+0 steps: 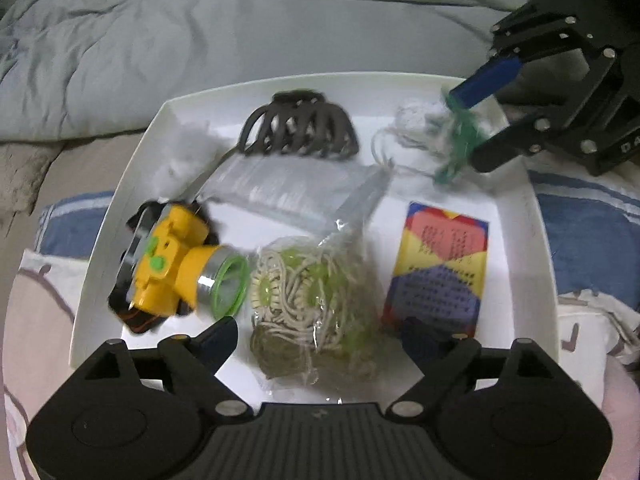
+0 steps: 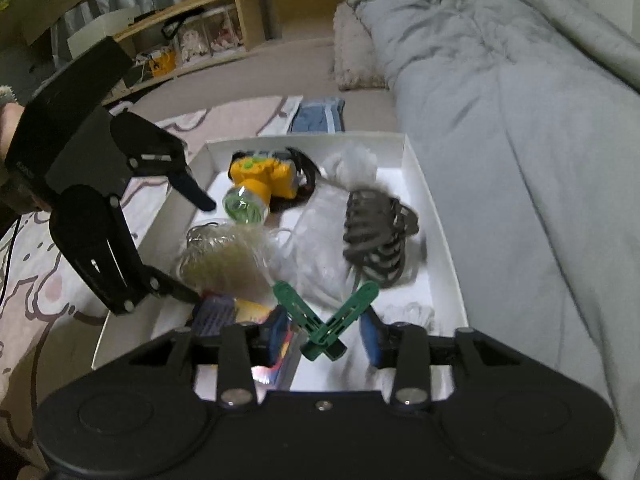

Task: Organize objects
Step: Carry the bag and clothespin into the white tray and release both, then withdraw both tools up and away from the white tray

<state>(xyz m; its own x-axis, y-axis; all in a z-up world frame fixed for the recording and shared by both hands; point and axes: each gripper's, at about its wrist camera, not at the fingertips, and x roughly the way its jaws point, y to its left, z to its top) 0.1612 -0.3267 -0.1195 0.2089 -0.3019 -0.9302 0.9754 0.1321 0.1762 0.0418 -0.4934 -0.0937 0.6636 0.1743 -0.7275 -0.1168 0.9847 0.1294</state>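
Note:
A white tray (image 1: 132,184) on the bed holds a yellow headlamp (image 1: 172,264), a dark hair claw (image 1: 300,128), a clear plastic bag (image 1: 288,192), a bag of beige cord (image 1: 312,296) and a colourful card box (image 1: 436,264). My left gripper (image 1: 320,340) is open just above the cord bag. My right gripper (image 2: 326,332) holds a green clothespin (image 2: 332,316) between its blue pads over the tray's corner; it also shows in the left wrist view (image 1: 460,140), next to a white string bundle (image 1: 408,128).
A grey duvet (image 1: 240,32) lies behind the tray. A blue folded cloth (image 2: 318,116) lies beyond the tray. Wooden shelves (image 2: 240,12) stand in the background. A patterned sheet (image 2: 40,280) covers the bed beside the tray.

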